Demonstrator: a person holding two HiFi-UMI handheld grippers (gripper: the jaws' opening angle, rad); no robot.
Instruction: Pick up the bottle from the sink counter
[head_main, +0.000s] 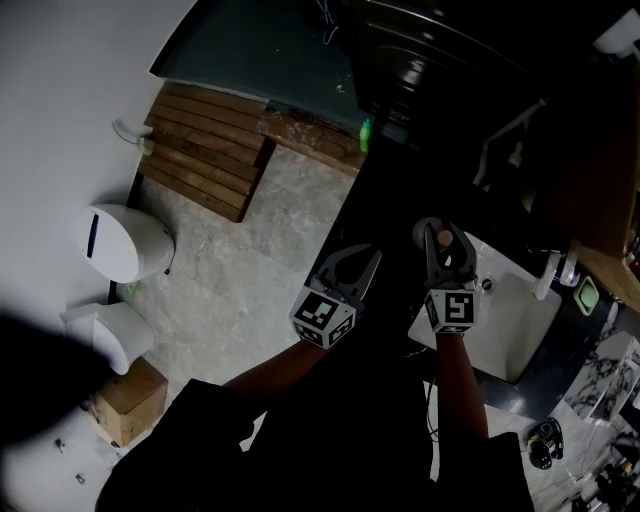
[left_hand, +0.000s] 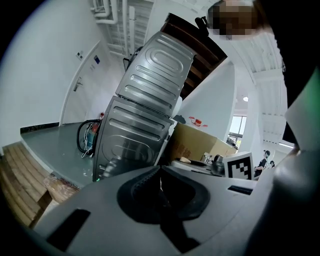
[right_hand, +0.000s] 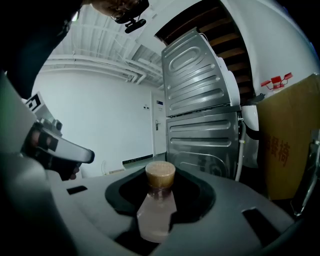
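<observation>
- Right claw (right_hand: 159, 197) is clenching a cork-stoppered bottle (right_hand: 156, 215), holding it above the counter (head_main: 392, 225) edge beside the white sink (head_main: 520, 320).
- Left claw (left_hand: 160, 176) is hovering clenched, gripping nothing.

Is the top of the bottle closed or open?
Closed: a brown stopper sits in the neck of the bottle.

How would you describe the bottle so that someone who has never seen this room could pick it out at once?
Find the white sink at the head view's right; the right gripper is at its upper left corner. Between its jaws sits the bottle: small, pale, translucent, with a brown cork-like stopper, while the left gripper beside it holds nothing.
</observation>
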